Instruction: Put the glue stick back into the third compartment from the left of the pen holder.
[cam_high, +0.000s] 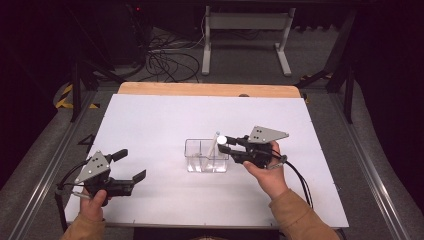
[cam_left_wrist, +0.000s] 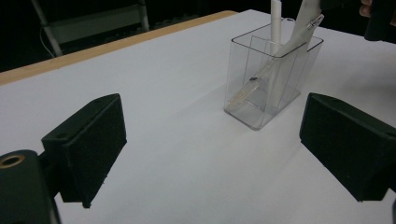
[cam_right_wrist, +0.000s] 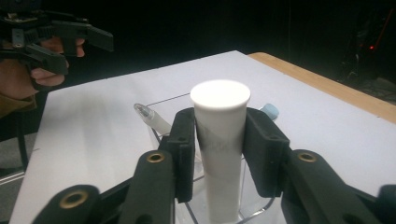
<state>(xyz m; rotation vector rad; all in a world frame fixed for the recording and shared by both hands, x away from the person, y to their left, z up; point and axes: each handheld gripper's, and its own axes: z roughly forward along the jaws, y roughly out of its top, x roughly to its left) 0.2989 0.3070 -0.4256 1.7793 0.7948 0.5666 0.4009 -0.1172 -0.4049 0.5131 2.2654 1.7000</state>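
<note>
A clear plastic box (cam_high: 206, 162) with an inner divider stands mid-table. My right gripper (cam_high: 223, 144) hovers at its right rim, shut on a white tube (cam_right_wrist: 220, 126) that stands upright, its lower end inside the box (cam_right_wrist: 159, 133). A clear-tipped pen (cam_right_wrist: 149, 116) and a pale blue-capped pen (cam_right_wrist: 270, 111) lean in the box behind the tube. My left gripper (cam_high: 132, 165) is near the table's front left, open and holding nothing, well apart from the box. In the left gripper view the box (cam_left_wrist: 243, 70) lies beyond the wide-apart pads (cam_left_wrist: 88, 144), with slanted pens inside.
A white sheet (cam_high: 150, 120) covers the table, and a wooden edge (cam_high: 200, 89) shows at the far side. Beyond it are a metal frame (cam_high: 245, 30) and floor cables (cam_high: 165, 60). A cable (cam_high: 300, 180) trails from my right gripper.
</note>
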